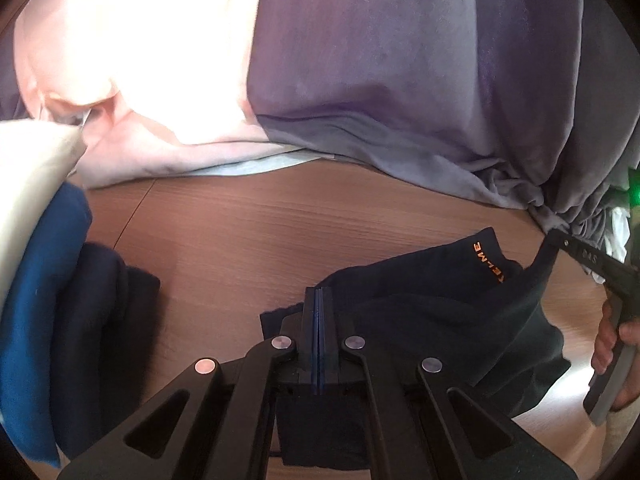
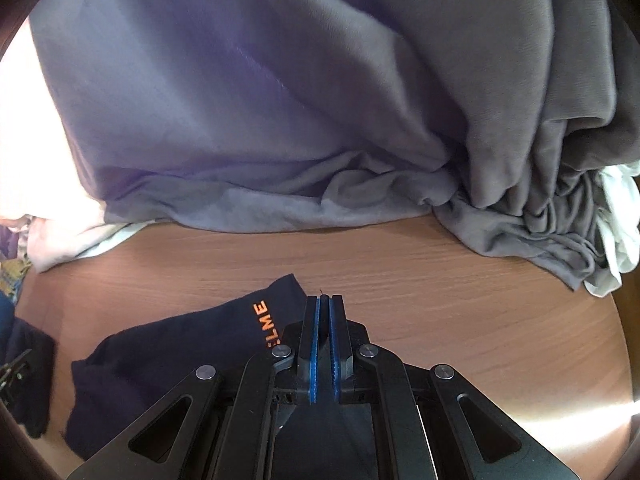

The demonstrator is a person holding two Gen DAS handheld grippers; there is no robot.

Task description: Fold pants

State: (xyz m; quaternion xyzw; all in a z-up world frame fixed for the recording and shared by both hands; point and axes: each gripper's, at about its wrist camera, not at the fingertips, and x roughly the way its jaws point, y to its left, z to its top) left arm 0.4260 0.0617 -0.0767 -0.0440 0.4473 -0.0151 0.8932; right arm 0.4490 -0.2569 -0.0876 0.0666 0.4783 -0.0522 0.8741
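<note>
Dark navy pants point(image 1: 432, 320) with orange lettering hang between my two grippers just above the wooden table point(image 1: 248, 232). My left gripper point(image 1: 319, 296) is shut on one edge of the pants. My right gripper point(image 2: 324, 304) is shut on another edge of the same pants point(image 2: 168, 364), with the fabric drooping to its left. In the left wrist view the right gripper point(image 1: 560, 240) shows at the far right, pinching the pants' corner.
A large heap of grey-purple cloth point(image 2: 280, 100) and a pale pink cloth point(image 1: 132, 60) fill the back of the table. A stack of folded blue and dark clothes point(image 1: 48, 300) sits at the left. White cloth point(image 2: 616, 216) lies at the right.
</note>
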